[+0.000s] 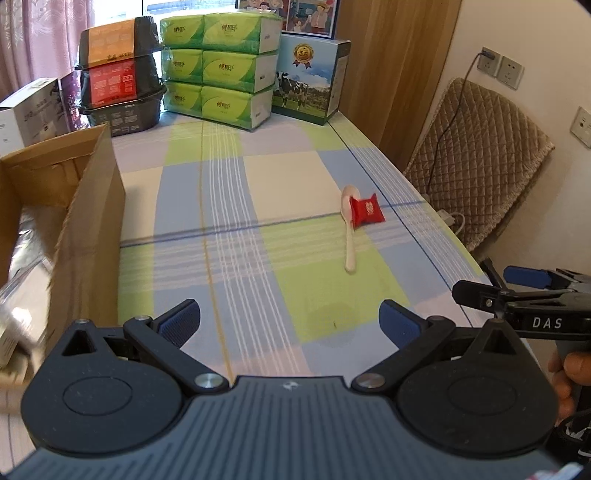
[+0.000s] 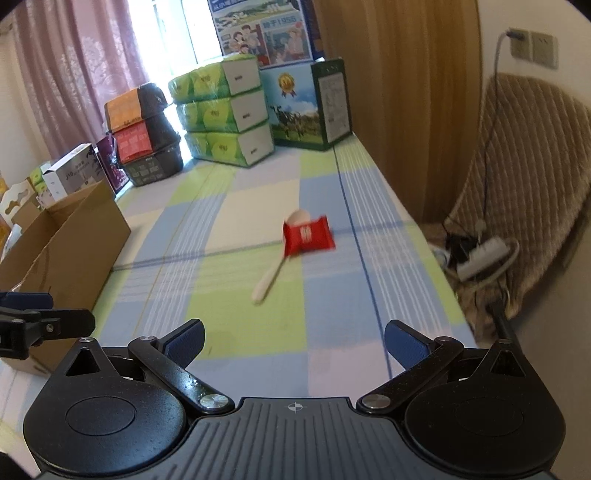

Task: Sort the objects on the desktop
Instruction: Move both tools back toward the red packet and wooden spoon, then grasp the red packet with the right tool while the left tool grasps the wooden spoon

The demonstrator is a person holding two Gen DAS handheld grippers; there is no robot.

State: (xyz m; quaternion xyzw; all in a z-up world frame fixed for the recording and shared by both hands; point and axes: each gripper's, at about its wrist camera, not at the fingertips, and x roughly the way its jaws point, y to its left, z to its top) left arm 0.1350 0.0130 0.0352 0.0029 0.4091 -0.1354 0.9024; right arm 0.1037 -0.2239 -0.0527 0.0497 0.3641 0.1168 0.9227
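L gripper (image 1: 290,319): 1, jaws spread, empty.
R gripper (image 2: 294,341): 1, jaws spread, empty.
Red foil snack packet (image 2: 308,240): 1, at 12 o'clock, lying on spoon bowl.
White plastic spoon (image 2: 266,282): 1, on checked tablecloth (image 2: 236,317).
Brown cardboard box (image 1: 86,229): 1, at 9 o'clock.

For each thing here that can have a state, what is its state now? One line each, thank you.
Left hand-held gripper: open, empty.
Right hand-held gripper: open, empty.
Spoon: lying on the table, bowl partly under the packet.
Red packet: sealed, resting on the spoon's bowl.
Cardboard box: open at the top.
Wall plug: plugged in.
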